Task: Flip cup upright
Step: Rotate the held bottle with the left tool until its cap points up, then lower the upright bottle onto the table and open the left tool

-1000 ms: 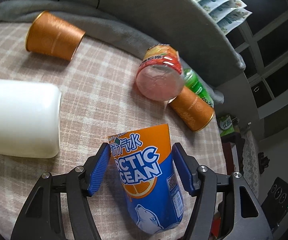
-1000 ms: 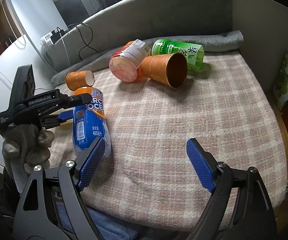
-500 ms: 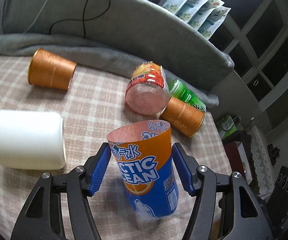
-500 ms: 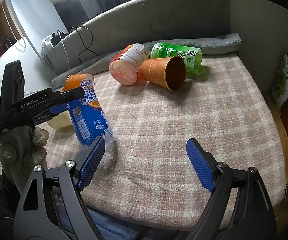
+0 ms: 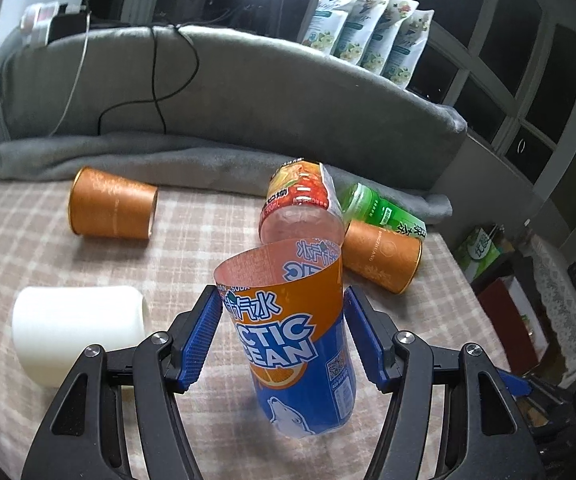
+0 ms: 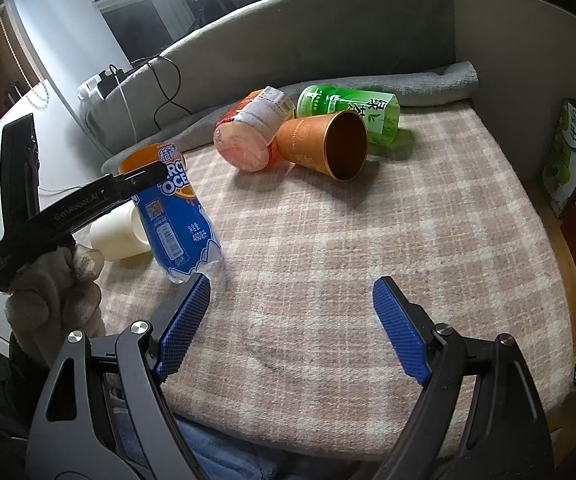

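On the pink-and-cream plaid blanket (image 6: 347, 240), the blue-and-orange cut-off Arctic Ocean bottle cup (image 5: 299, 344) stands mouth-up, slightly tilted, pinched between the left gripper (image 5: 284, 336) pads. Behind it lies a white cylindrical cup (image 5: 76, 332) on its side. The right gripper (image 6: 291, 328) hovers spread wide, holding nothing.

Cut-down soda bottle cup (image 5: 295, 344), orange band up top with blue below, "ARCTIC OCEAN" lettering, little polar bear near the base. Open at the top, pinkish-orange inside wall showing through the mouth. Standing pretty much upright, leaning a touch, open end up and clear base down on the checked blanket. From the other camera (image 6: 176, 216): barcode and white print on the side, bottom edge touching the fabric, top tipped slightly back. Sitting near the front left edge, well apart from the pile at the back.
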